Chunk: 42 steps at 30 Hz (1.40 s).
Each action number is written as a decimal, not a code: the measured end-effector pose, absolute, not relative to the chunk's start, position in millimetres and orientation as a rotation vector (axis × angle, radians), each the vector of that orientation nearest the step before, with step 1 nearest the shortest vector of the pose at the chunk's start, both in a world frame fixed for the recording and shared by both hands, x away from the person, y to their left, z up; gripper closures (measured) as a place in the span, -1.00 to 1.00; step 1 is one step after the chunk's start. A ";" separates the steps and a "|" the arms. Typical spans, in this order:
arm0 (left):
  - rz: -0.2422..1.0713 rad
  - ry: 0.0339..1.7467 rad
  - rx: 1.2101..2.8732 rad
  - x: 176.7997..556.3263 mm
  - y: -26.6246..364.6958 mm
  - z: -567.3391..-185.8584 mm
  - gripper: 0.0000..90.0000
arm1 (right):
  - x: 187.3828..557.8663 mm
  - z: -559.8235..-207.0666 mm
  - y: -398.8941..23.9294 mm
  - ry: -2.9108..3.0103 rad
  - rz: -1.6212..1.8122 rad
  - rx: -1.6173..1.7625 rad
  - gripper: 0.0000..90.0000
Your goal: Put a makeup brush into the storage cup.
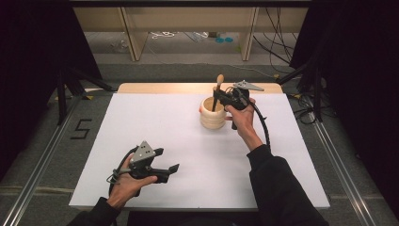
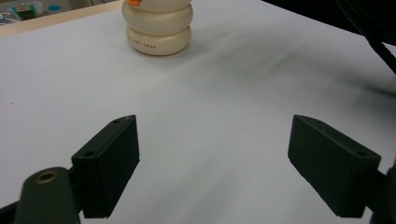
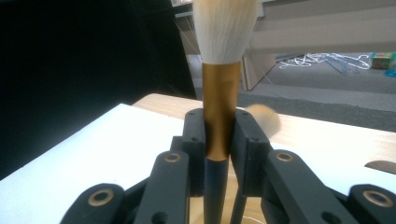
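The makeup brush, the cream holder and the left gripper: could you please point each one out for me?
makeup brush (image 3: 221, 116): right gripper view, on its gold ferrule between the jaws.
cream holder (image 1: 212, 120): high view, on its ribbed side wall.
left gripper (image 2: 212, 163): left gripper view, midway between its open fingertips.

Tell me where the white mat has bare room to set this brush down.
Free: the white mat left of the cream holder, and the stretch between holder and left gripper. Crowded: around the holder, where the right gripper clamps the brush.
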<state>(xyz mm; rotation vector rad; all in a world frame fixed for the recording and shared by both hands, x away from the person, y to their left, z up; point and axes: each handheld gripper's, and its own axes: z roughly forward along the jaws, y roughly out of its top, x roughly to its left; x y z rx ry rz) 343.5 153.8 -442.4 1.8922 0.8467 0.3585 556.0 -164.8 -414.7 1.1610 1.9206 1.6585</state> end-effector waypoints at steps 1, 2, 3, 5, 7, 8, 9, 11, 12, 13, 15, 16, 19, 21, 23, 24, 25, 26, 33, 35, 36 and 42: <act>0.358 0.847 1.892 343.5 153.8 -442.3 -0.63 | 556.0 -415.0 -164.9 1.922 1.656 1.164 0.70; 0.358 0.847 1.891 343.5 153.8 -442.3 -0.63 | 555.7 -414.6 -165.8 1.936 1.641 1.166 0.70; 0.358 0.848 1.890 343.5 153.9 -442.1 -0.63 | 555.8 -415.0 -166.1 1.934 1.641 1.166 0.70; 0.359 0.847 1.895 343.6 154.6 -441.8 -0.63 | 556.7 -416.2 -166.1 1.926 1.645 1.156 0.68; 0.359 0.847 1.895 343.7 154.7 -441.8 -0.63 | 555.8 -415.5 -166.9 1.939 1.633 1.184 0.62; 0.359 0.847 1.896 343.7 154.6 -441.9 -0.63 | 555.8 -415.4 -167.0 1.938 1.629 1.187 0.57; 0.359 0.847 1.896 343.6 154.6 -441.8 -0.63 | 555.8 -415.1 -167.1 1.929 1.623 1.192 0.45; 0.362 0.844 1.897 343.7 154.9 -441.5 -0.63 | 555.9 -413.4 -167.9 1.905 1.598 1.221 0.11; 0.362 0.846 1.894 343.7 154.9 -441.5 -0.63 | 555.7 -412.3 -168.6 1.893 1.594 1.237 0.01; 0.361 0.846 1.894 343.8 155.0 -441.5 -0.63 | 555.8 -411.9 -169.4 1.871 1.603 1.236 -0.07; 0.364 0.849 1.894 343.6 154.9 -441.3 -0.63 | 554.5 -408.5 -171.4 1.856 1.568 1.253 -0.22; 0.362 0.846 1.894 343.8 155.0 -441.4 -0.63 | 554.7 -407.7 -172.5 1.842 1.565 1.244 -0.27; 0.363 0.847 1.893 343.8 155.0 -441.3 -0.63 | 552.9 -403.5 -174.7 1.823 1.574 1.254 -0.32; 0.362 0.847 1.892 343.8 155.0 -441.3 -0.63 | 551.1 -400.1 -176.2 1.815 1.569 1.248 -0.33; 0.362 0.847 1.892 343.8 155.0 -441.2 -0.63 | 549.7 -397.9 -177.1 1.816 1.574 1.234 -0.33; 0.363 0.846 1.892 343.8 155.1 -441.1 -0.63 | 548.6 -396.3 -178.0 1.826 1.567 1.231 -0.33; 0.363 0.846 1.892 343.8 155.1 -441.0 -0.63 | 547.4 -395.0 -178.8 1.831 1.554 1.224 -0.33; 0.363 0.848 1.890 343.7 155.0 -441.0 -0.63 | 546.8 -394.0 -178.5 1.823 1.571 1.219 -0.32; 0.364 0.847 1.889 344.2 155.8 -441.0 -0.63 | 539.2 -386.7 -180.8 1.855 1.565 1.190 -0.33; 0.360 0.845 1.887 344.4 156.0 -440.9 -0.63 | 536.6 -384.8 -181.0 1.865 1.554 1.176 -0.34; 0.360 0.845 1.887 344.4 156.0 -440.9 -0.63 | 535.5 -383.9 -180.8 1.867 1.547 1.171 -0.34; 0.358 0.841 1.888 344.2 155.6 -440.6 -0.63 | 527.0 -379.9 -179.4 1.893 1.560 1.140 -0.38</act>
